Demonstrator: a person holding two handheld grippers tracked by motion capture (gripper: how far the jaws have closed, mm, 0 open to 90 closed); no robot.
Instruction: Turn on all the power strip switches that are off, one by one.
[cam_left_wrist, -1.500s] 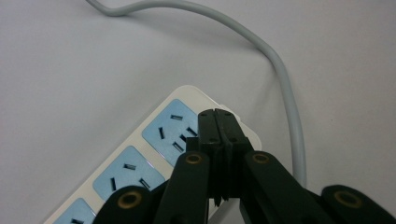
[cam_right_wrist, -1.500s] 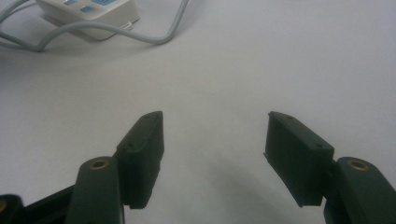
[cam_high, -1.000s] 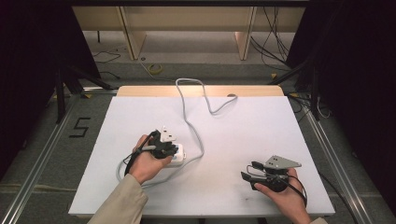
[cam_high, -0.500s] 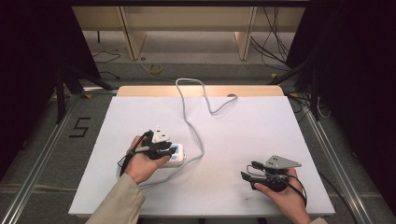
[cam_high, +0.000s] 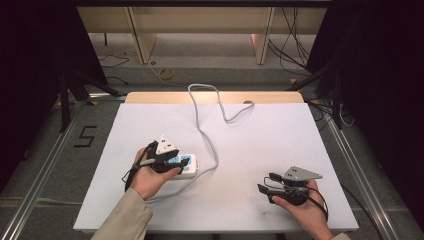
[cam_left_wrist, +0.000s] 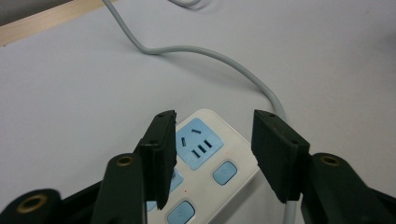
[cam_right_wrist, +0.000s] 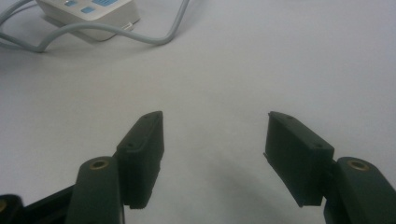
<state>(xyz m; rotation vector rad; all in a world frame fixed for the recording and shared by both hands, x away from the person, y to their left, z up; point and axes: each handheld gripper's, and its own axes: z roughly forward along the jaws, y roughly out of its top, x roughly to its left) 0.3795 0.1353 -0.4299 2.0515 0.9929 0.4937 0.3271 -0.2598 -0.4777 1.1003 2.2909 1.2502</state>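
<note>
A white power strip (cam_high: 184, 165) with blue buttons lies on the left part of the white table (cam_high: 260, 140), and its grey cord (cam_high: 207, 130) snakes away toward the far edge. The left gripper (cam_left_wrist: 214, 149) sits right over the strip; its jaws have just been opening, and the strip lies between them with the pads off it. The right gripper (cam_high: 266, 185) rests well apart on the right, jaws wide open over bare table.
</note>
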